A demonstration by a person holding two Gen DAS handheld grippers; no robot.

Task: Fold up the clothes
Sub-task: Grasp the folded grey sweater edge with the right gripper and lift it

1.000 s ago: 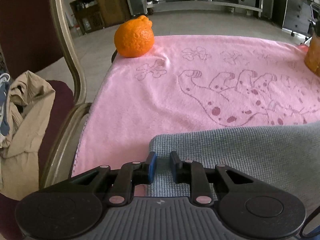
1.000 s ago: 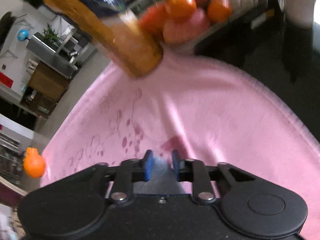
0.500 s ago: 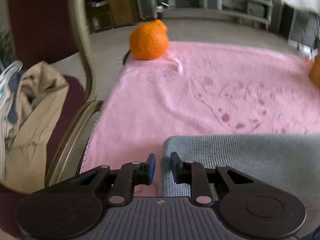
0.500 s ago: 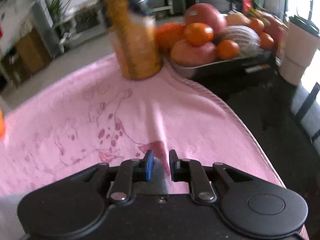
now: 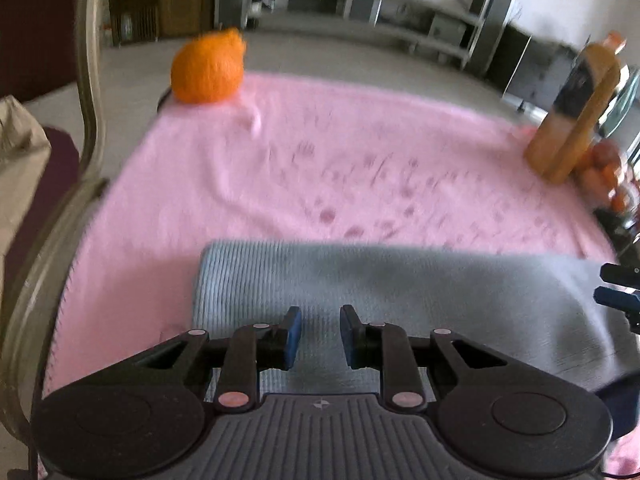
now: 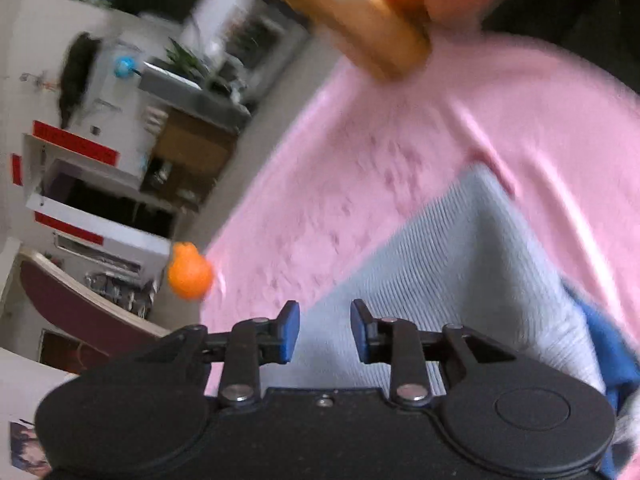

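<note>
Clothes: one folded grey knit cloth on one pink towel.
Fruit: one orange.
Bottle: one amber bottle.
Left gripper: jaws a little apart, holding nothing.
Right gripper: jaws opening, gripping nothing.

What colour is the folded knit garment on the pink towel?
Light grey-blue, ribbed knit garment; clearest in the left wrist view.

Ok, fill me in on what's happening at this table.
A person is folding clothes with a two-finger tool in each hand. A grey ribbed knit garment lies folded on the pink printed towel covering the table. The left tool hovers over the garment's near edge with a gap between its pads. The right tool is opening above the other end, gripping nothing. An orange citrus fruit and an amber bottle stand at the far corners.
</note>
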